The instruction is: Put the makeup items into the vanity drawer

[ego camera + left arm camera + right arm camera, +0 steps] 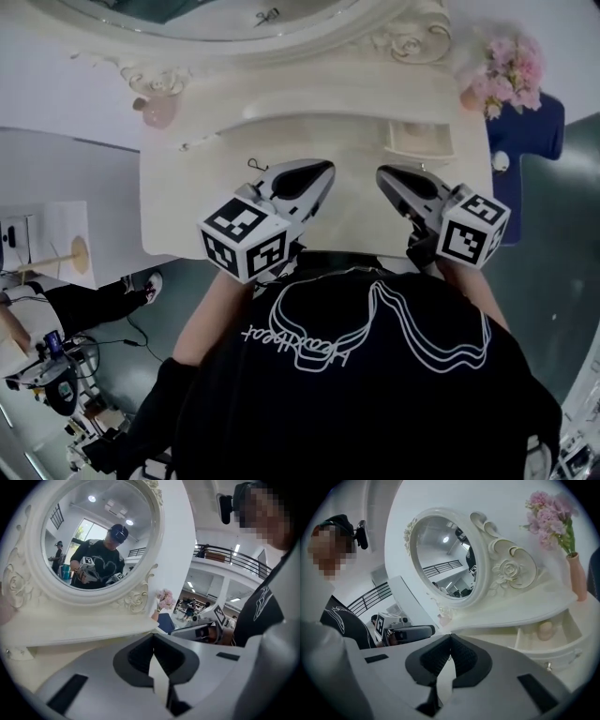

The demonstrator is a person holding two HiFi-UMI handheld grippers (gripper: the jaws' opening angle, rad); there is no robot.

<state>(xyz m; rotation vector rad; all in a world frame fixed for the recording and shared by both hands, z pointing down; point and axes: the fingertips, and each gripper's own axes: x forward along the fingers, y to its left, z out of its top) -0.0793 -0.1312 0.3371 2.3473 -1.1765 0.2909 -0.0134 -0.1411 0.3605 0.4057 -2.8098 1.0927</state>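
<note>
Left gripper [322,171] and right gripper [386,175]: both fully closed, nothing held, positioned over the front edge of the vanity top [187,216].

One drawer [418,152] stands open at the right rear and contains one round pale item [546,630].

One pink item [156,111] sits at the left rear corner, outside the drawer.

Assessment: task partly complete; that item appears left to transfer.

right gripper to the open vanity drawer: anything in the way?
Nothing visible. The right gripper, jaws shut, hangs over the front edge of the vanity top. The open drawer lies just beyond it, with only bare top between. The vase of flowers stands off to the right, clear of that line.
</note>
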